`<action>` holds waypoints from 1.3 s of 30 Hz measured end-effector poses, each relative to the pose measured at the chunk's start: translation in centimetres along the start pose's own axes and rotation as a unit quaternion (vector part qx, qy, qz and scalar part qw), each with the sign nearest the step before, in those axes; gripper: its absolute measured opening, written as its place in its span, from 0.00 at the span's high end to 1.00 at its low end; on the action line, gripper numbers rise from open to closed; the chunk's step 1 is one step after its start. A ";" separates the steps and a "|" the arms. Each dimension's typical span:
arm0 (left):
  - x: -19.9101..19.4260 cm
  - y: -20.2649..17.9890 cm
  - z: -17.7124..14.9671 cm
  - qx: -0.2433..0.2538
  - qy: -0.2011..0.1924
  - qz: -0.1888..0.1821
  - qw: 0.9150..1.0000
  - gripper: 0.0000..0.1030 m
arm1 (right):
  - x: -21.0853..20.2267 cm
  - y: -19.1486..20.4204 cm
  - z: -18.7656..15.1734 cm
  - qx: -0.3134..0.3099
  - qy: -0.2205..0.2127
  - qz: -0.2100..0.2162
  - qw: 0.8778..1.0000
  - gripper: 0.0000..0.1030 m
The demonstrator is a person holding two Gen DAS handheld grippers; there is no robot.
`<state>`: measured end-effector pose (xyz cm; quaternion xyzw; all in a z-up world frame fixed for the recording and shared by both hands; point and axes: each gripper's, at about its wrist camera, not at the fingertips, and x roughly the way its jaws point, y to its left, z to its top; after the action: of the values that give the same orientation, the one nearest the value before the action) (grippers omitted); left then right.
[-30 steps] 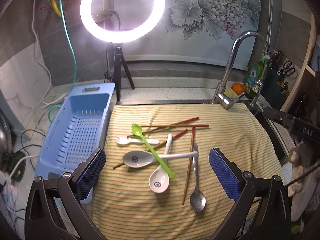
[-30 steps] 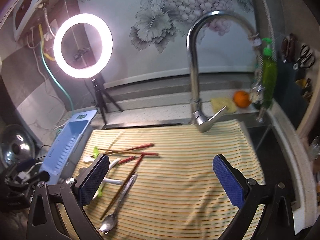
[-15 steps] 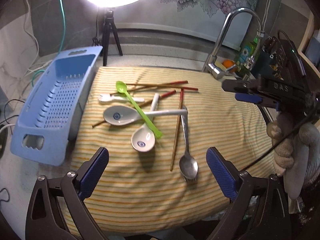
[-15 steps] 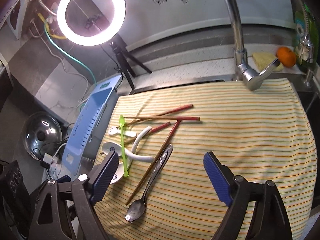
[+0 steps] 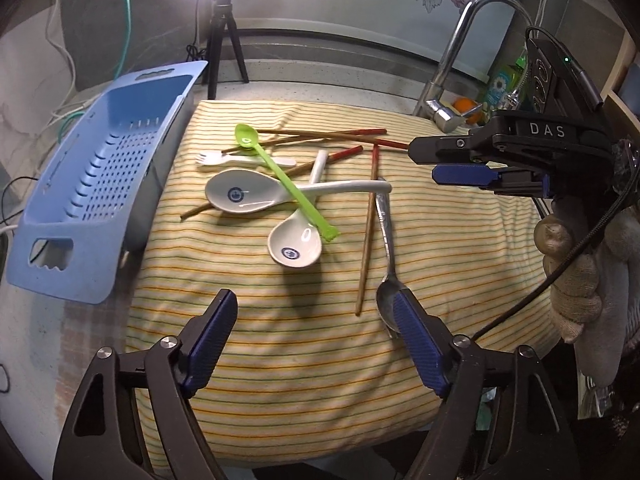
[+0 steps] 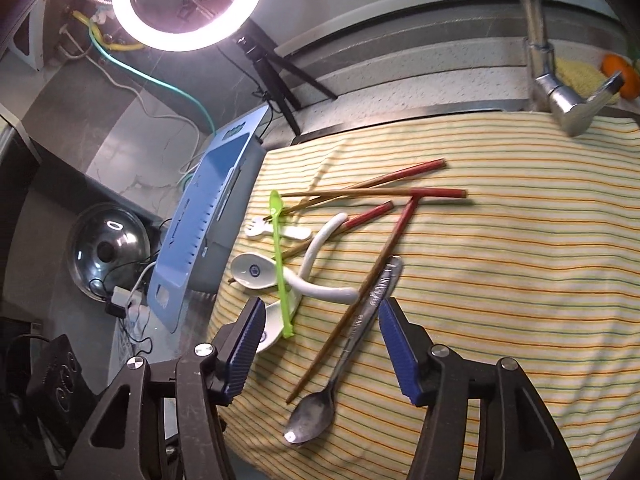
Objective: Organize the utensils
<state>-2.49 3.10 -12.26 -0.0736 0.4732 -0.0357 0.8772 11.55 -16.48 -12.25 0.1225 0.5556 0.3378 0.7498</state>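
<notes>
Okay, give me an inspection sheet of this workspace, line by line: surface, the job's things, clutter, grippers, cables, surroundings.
Surface: striped cloth, wrinkled at the far edge.
Job's things: green spoon across two white ceramic spoons; white fork; red-tipped chopsticks scattered; metal spoon; blue drainer basket beside the cloth, nothing seen inside.
Clutter: orange and green bottle near the faucet.
Grippers: left gripper closing, nothing between its fingers; right gripper closing, chopstick and metal spoon handle between its fingers, untouched.
Cables: green and white cables along the wall.
Surroundings: ring light on tripod, pot lid.
</notes>
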 end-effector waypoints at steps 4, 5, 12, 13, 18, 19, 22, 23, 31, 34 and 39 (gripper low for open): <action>0.5 0.7 0.3 -0.004 0.002 0.004 1.000 0.26 | 1.6 0.2 0.6 0.015 0.017 0.017 1.000 0.49; 0.6 0.8 0.4 -0.004 0.001 0.003 1.000 0.26 | 2.0 0.2 0.8 0.019 0.020 0.019 0.999 0.52; 1.9 1.4 0.9 -0.001 0.005 -0.002 1.000 0.30 | 4.2 0.2 3.0 0.035 0.033 0.027 0.998 0.57; 2.2 1.5 1.0 0.000 0.006 -0.004 1.000 0.32 | 4.6 0.2 3.4 0.036 0.037 0.025 0.998 0.57; 3.7 1.6 1.2 0.000 0.015 -0.010 1.000 0.35 | 7.0 -0.8 4.6 0.055 0.067 0.028 0.996 0.63; 3.9 1.6 1.3 0.001 0.016 -0.013 1.000 0.35 | 7.5 -0.9 4.8 0.059 0.074 0.029 0.995 0.63; 4.4 1.5 1.3 0.006 0.020 -0.016 1.000 0.36 | 8.7 -1.1 4.9 0.068 0.088 0.030 0.993 0.65; 4.6 1.6 1.3 0.008 0.021 -0.017 1.000 0.36 | 8.9 -1.1 5.0 0.069 0.091 0.030 0.993 0.66; 5.7 2.0 1.6 0.011 0.029 -0.020 0.999 0.44 | 10.9 -0.8 5.2 0.066 0.112 0.020 0.991 0.72; 6.1 2.2 1.7 0.009 0.030 -0.023 0.999 0.45 | 11.4 -0.5 5.4 0.065 0.115 0.016 0.991 0.74; 6.6 2.2 1.9 0.009 0.031 -0.031 0.999 0.53 | 12.0 -0.2 5.5 0.059 0.122 0.007 0.991 0.82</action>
<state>2.71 4.56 -17.06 -0.0788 0.4969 -0.0692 0.8614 18.47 -7.89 -19.40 0.1283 0.6605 0.3225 0.6658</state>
